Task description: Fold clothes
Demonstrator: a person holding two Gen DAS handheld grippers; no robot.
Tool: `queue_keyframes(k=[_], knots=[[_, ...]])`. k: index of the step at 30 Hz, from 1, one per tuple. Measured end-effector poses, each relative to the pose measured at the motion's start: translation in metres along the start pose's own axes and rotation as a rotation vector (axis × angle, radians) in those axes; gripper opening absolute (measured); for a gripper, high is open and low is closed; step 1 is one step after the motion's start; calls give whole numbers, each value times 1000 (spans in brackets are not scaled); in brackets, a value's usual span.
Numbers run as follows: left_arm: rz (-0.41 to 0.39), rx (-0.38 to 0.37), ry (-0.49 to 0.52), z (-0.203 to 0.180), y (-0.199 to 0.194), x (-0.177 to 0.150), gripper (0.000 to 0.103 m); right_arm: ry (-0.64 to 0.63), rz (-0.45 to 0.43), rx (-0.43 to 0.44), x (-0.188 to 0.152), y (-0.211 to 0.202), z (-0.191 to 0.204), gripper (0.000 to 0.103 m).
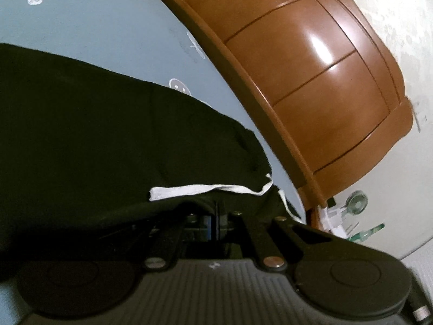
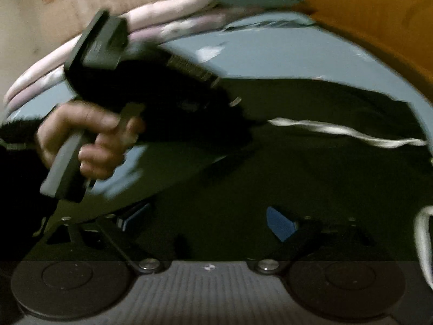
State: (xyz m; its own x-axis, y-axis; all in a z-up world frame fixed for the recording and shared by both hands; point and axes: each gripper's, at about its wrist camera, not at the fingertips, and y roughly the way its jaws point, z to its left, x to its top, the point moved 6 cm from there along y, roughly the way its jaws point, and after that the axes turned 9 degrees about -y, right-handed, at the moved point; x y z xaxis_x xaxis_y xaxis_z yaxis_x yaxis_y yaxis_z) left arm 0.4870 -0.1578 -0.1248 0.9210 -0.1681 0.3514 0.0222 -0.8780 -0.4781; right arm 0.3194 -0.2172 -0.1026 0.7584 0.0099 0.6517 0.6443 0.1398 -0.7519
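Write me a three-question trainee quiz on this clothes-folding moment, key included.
1. True or false: the left tongs are closed on the dark garment.
2. What colour is the drawstring on that garment: A red, B white, C yellow?
3. Are the blue-padded fingers of the right tongs spread apart or together?

Key: 1 true; 2 B; 3 apart, over the garment on the blue bedsheet.

The garment point(image 1: 108, 135) lies spread on the bed point(image 1: 108, 27), its drawstring point(image 1: 205, 189) across its near edge. The headboard point(image 1: 311, 81) stands to the right. Folded bedding point(image 2: 167, 19) is stacked at the bed's far side.
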Motion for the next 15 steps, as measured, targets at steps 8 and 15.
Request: queue_keyframes(k=[8,15], knots=[[19,21,-65,25,-16,-14,11,23,94,-55,-40,-14,-10,94],[54,105,32,24,-20,-43,13,13,125,-44,-53,-23,-9,96]])
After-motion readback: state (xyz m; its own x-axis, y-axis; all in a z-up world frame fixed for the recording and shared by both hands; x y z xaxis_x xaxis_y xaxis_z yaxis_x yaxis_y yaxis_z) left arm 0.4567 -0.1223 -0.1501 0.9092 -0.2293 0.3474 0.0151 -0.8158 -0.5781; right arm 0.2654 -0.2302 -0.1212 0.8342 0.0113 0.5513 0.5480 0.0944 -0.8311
